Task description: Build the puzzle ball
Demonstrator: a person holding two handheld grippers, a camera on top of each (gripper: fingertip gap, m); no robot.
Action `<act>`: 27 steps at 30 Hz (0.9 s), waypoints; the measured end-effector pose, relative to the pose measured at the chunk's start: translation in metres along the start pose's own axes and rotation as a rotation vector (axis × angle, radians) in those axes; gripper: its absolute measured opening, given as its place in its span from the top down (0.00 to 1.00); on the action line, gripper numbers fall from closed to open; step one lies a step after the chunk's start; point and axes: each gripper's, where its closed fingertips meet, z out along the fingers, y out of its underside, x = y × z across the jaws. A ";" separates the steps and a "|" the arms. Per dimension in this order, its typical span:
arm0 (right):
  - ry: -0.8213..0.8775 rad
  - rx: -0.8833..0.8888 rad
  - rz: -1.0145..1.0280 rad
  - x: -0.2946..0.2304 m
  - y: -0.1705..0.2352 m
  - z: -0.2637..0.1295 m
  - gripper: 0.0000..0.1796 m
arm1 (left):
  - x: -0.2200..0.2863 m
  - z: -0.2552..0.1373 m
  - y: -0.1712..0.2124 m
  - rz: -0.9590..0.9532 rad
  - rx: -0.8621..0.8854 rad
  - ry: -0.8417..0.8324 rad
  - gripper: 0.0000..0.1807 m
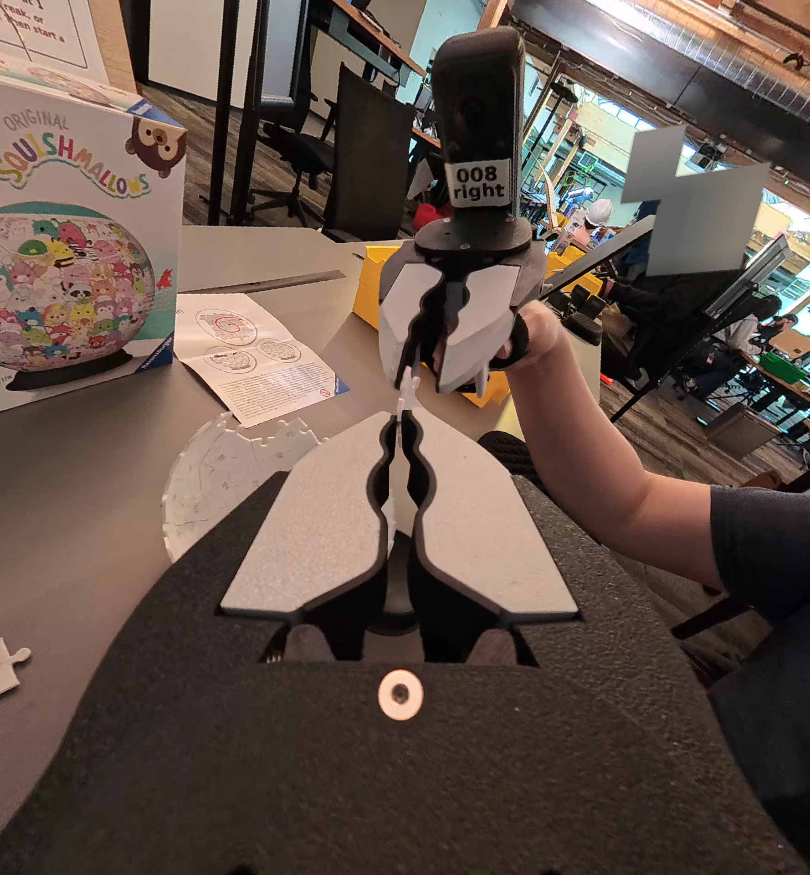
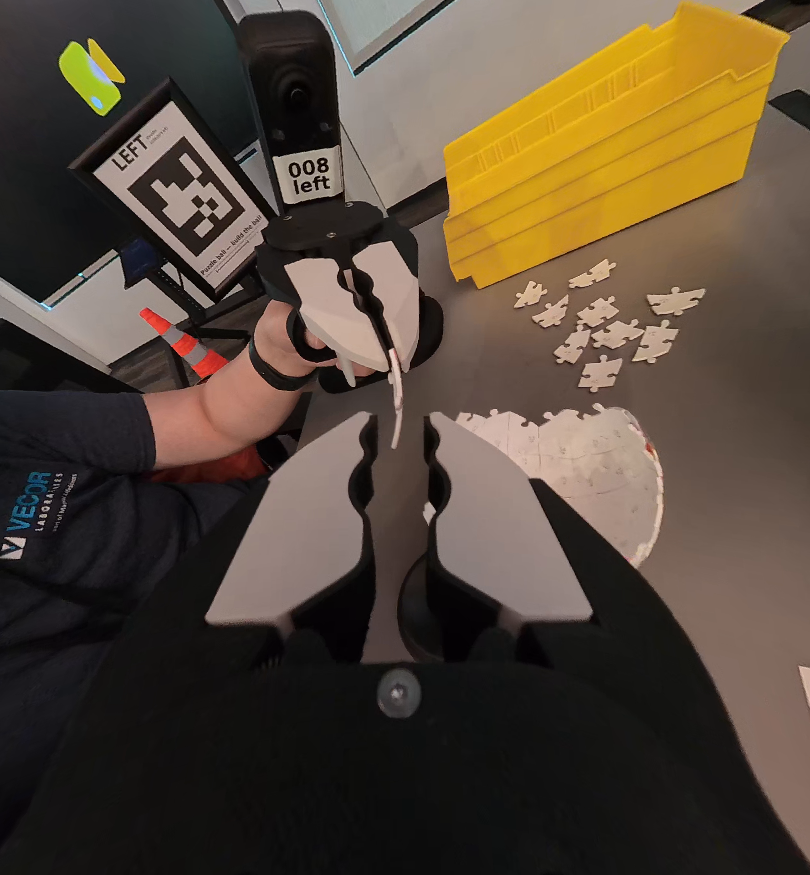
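Left gripper [image 1: 399, 419] fingers are clamping one curved white puzzle piece [image 2: 397, 402] edge-on. Right gripper [image 2: 399, 416] fingers are standing apart round its free end, looking like a handover. The half-built ball shell [image 2: 583, 464] is lying on the bench [image 2: 725, 521], approx. half done. About ten loose pieces [image 2: 602, 331] are waiting by the yellow bin [image 2: 606, 165]. Printed box [image 1: 72, 236], leaflet [image 1: 261, 350] & gripper labels are carrying writing.
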 end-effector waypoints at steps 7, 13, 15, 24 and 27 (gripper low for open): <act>-0.022 -0.035 0.008 -0.001 0.007 0.010 0.88 | 0.001 -0.005 -0.004 -0.002 0.017 -0.003 0.99; -0.039 -0.049 0.025 -0.001 0.010 0.015 0.90 | 0.001 -0.005 -0.002 -0.004 0.018 0.004 0.99; -0.053 -0.049 0.028 -0.003 0.010 0.016 0.94 | 0.001 -0.004 0.000 -0.003 0.012 0.008 0.99; -0.032 -0.006 0.032 0.002 0.003 0.010 0.98 | -0.002 -0.001 0.008 -0.023 0.015 0.024 0.99; -0.018 0.005 0.034 0.005 0.002 0.009 0.98 | -0.002 0.000 0.012 -0.027 0.003 0.030 0.99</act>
